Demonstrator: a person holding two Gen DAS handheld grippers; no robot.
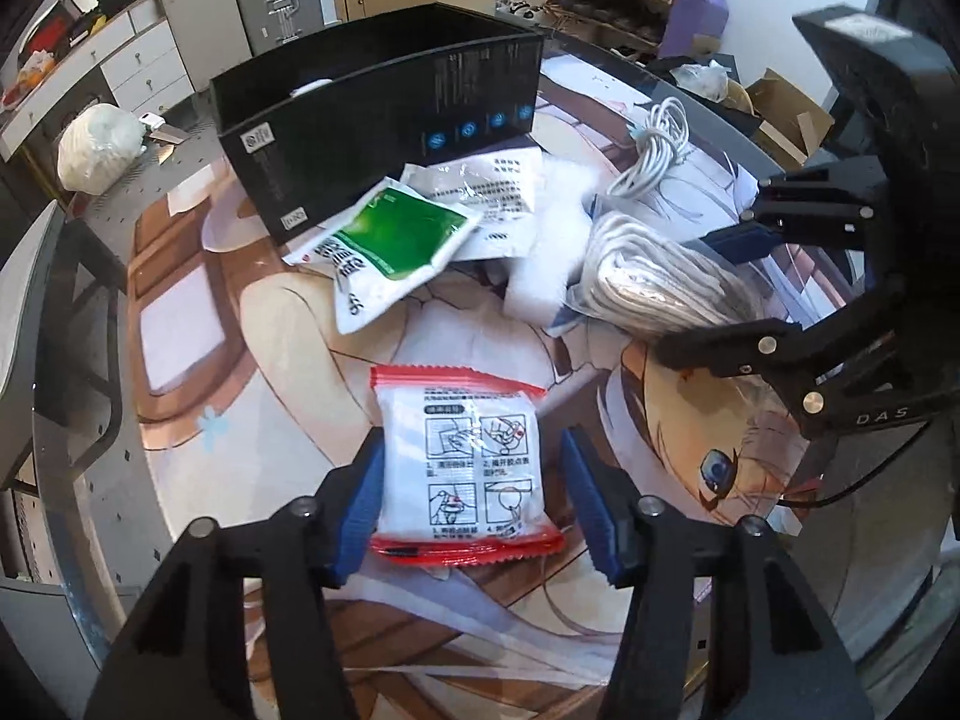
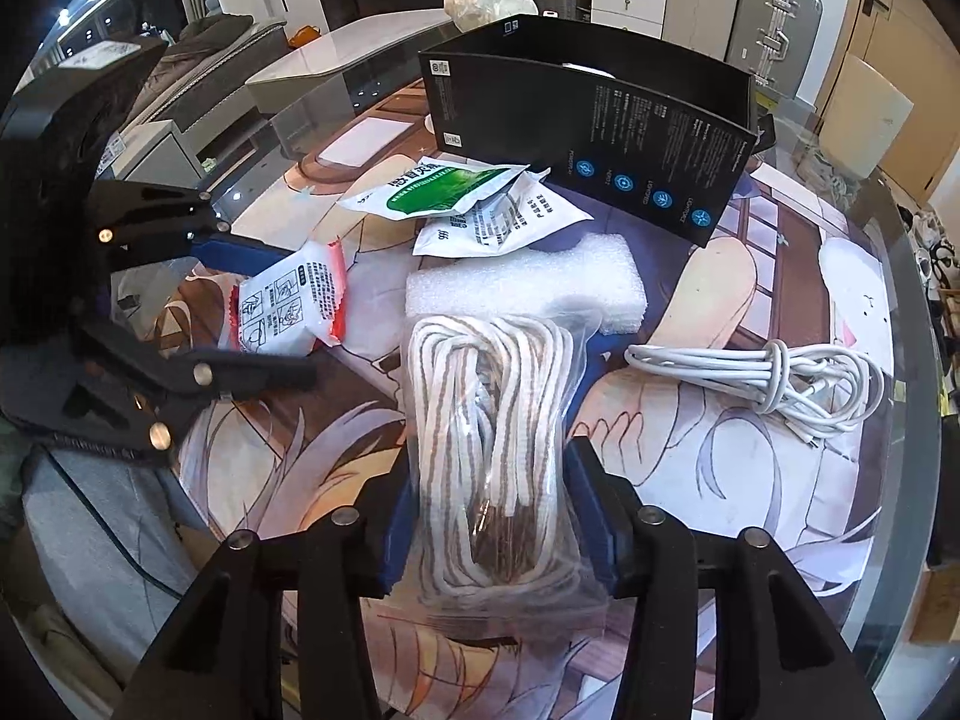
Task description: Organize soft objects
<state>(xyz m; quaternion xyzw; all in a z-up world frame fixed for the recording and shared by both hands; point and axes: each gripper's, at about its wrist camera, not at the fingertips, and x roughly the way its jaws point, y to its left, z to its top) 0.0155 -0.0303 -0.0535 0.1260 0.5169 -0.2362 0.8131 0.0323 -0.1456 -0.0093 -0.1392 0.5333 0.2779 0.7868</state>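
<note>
Two grippers over the table, both angled steeply down.

Left gripper (image 1: 471, 501): jaws partly open, straddling the red-edged packet (image 1: 465, 468) with printed instruction panels. Left pad looks to be touching the packet's edge; right pad has a clear gap. Not clamped. The packet lies flat on the printed table mat (image 1: 288, 324).

Right gripper (image 2: 492, 516): jaws narrower, with the bagged rope bundle (image 2: 489, 426) between the blue pads. Both pads sit right at the clear bag's sides; hard to say through the plastic whether they squeeze it, so grip is uncertain. The bundle rests on the mat, its far end touching the white foam block (image 2: 528, 285).

Rest of the layout:
- Black open box (image 2: 600, 138) at the far side of the mat, upright; something white just shows inside, can't identify it.
- Green-and-white pouch (image 2: 444, 192) lies on top of a white printed pouch (image 2: 510, 225), both just in front of the box and near the foam block.
- White coiled cable (image 2: 774, 378), knotted, lies to the right of the rope bundle, apart from it.
- Red-edged packet sits left of the rope bundle, apart from it.
</note>
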